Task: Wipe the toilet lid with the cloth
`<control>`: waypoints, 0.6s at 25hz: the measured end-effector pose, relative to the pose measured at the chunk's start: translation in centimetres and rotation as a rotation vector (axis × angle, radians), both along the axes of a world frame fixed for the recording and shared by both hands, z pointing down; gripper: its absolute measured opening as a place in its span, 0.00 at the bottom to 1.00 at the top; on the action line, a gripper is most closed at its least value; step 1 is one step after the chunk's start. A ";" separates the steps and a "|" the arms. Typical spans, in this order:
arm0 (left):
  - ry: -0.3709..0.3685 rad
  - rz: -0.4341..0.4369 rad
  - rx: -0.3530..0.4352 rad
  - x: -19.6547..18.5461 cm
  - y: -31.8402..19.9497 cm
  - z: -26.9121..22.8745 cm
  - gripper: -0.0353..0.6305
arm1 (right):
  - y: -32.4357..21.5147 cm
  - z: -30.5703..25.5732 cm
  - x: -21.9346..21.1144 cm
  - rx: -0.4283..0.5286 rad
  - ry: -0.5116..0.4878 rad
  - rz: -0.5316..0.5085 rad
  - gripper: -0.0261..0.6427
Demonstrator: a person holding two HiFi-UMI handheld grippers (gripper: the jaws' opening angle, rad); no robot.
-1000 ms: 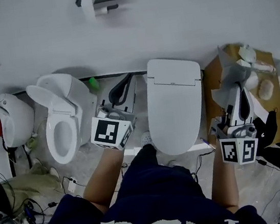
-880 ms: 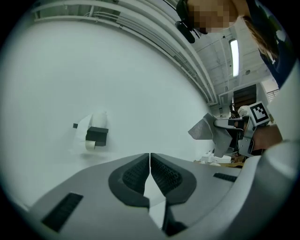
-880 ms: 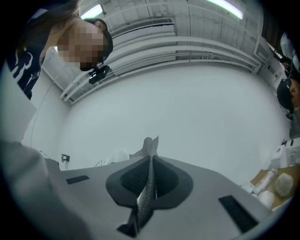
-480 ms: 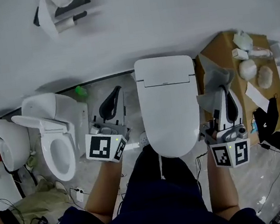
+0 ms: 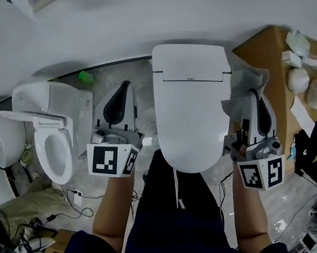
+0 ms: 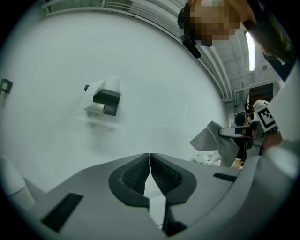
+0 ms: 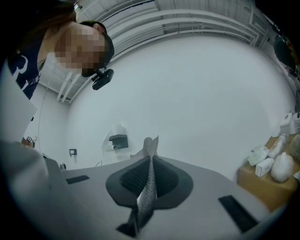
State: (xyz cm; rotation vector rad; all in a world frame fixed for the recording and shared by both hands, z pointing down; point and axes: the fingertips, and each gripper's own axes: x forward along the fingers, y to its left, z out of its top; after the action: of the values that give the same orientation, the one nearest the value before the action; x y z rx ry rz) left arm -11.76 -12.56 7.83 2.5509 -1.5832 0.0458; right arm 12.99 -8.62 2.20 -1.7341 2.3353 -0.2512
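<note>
Head view: toilet lid [image 5: 194,112] is shut and sits centre, long axis running away from the person. R gripper [image 5: 253,104] hangs just beside its right edge, grey cloth [image 5: 240,91] bunched at the tips, above a cardboard box [image 5: 271,54]. L gripper [image 5: 120,96] is off the lid's left edge. Cloth isn't touching the lid yet. Lid lies to the cloth's left, so the R side prob. goes left & down.

Left gripper view: the 2 jaws are pressed together, nothing between.

Right gripper view: jaws pinch 1 fold of cloth, standing up between them.

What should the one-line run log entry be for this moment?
phase: before wiping | right gripper: shut on cloth | left gripper: shut, empty | toilet lid: closed, cloth not on it
</note>
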 end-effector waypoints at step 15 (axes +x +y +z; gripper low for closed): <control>0.022 -0.091 -0.028 -1.1 -4.4 17.5 0.09 | -7.5 26.5 -9.9 -0.244 0.025 -0.247 0.08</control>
State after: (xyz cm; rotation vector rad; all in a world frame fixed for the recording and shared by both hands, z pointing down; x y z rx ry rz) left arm -12.86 -16.93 25.33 2.4469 -1.6762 0.0307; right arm 3.10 -16.09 28.74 -1.5488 2.6305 -0.5816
